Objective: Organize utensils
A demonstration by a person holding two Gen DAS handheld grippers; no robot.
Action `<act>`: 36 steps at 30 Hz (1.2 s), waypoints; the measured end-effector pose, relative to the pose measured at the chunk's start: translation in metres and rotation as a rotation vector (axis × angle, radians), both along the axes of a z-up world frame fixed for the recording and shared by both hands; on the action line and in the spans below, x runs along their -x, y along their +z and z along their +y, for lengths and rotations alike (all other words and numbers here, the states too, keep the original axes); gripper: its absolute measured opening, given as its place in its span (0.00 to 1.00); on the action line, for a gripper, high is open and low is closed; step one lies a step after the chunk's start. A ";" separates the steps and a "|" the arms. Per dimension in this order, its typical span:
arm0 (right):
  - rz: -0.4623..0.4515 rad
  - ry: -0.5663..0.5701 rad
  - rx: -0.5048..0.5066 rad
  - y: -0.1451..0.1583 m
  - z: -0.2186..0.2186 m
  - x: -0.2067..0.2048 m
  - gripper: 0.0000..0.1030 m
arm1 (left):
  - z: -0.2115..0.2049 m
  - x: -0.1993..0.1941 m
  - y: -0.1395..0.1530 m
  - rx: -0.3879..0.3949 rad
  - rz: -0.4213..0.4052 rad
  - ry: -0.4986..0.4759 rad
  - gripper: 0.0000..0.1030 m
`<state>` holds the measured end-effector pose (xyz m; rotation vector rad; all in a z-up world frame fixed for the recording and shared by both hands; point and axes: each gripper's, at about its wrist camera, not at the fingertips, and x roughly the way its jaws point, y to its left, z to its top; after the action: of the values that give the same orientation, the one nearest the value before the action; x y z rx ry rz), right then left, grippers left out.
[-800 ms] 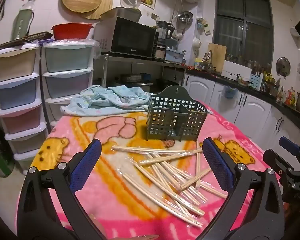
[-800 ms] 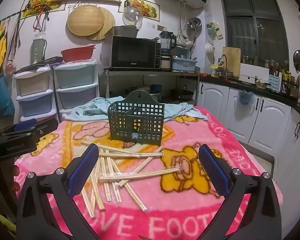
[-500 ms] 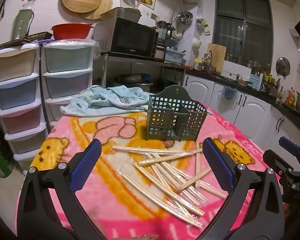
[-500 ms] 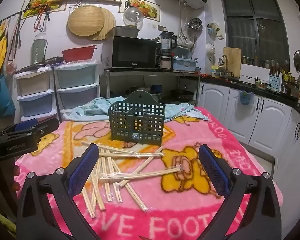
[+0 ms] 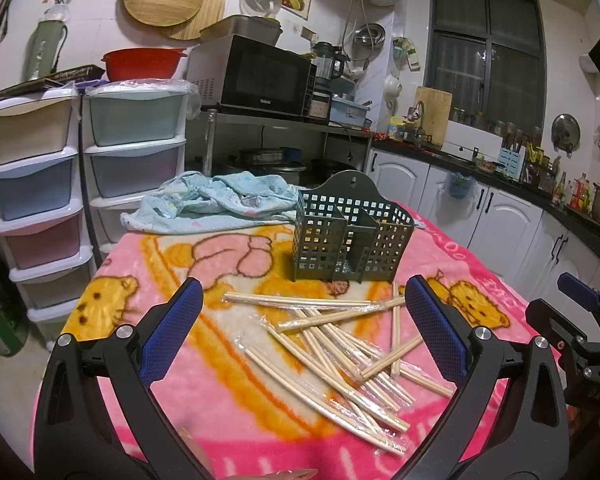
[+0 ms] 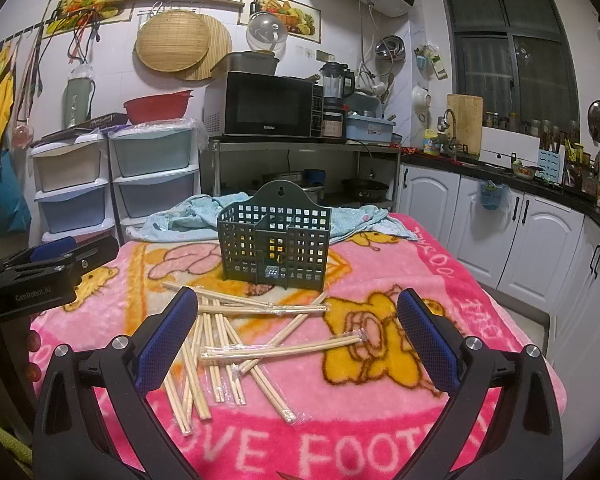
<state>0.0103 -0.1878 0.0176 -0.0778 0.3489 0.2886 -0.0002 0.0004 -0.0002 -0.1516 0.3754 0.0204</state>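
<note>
The chopsticks, most of them in clear plastic sleeves, lie in a loose criss-crossed heap on the pink cartoon blanket that covers the table. The heap sits toward my side, just in front of the dark green perforated holder. That holder stands upright on the blanket, its divided compartments showing no chopsticks inside, its arched back panel with a hanging hole facing away from me. One sleeved pair lies apart from the rest, stretched across the yellow bear print on the right side of the pile.

My left gripper hangs above the near edge of the heap with its blue-padded fingers spread as wide as they go, nothing between them. My right gripper is likewise spread fully and holds nothing, the lone sleeved pair lying below the gap between its fingers.

Behind the holder a crumpled light blue cloth lies at the far edge of the table. Beyond that stand pastel drawer towers and a microwave on a metal shelf.
</note>
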 end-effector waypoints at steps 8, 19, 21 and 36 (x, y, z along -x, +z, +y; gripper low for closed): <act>-0.001 0.000 0.000 0.000 0.000 0.000 0.94 | 0.000 0.000 0.000 -0.001 -0.001 0.000 0.91; -0.002 0.000 0.001 0.001 0.000 0.001 0.94 | 0.002 0.000 0.005 -0.002 -0.008 0.002 0.91; -0.002 0.000 0.001 0.001 0.000 0.001 0.94 | 0.002 0.000 0.006 -0.002 -0.009 0.001 0.91; -0.001 0.001 0.002 0.000 0.000 0.000 0.94 | -0.005 0.006 0.017 -0.003 -0.015 -0.008 0.91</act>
<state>0.0106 -0.1878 0.0179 -0.0798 0.3479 0.2889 -0.0061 -0.0043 0.0172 -0.1470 0.3606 0.0121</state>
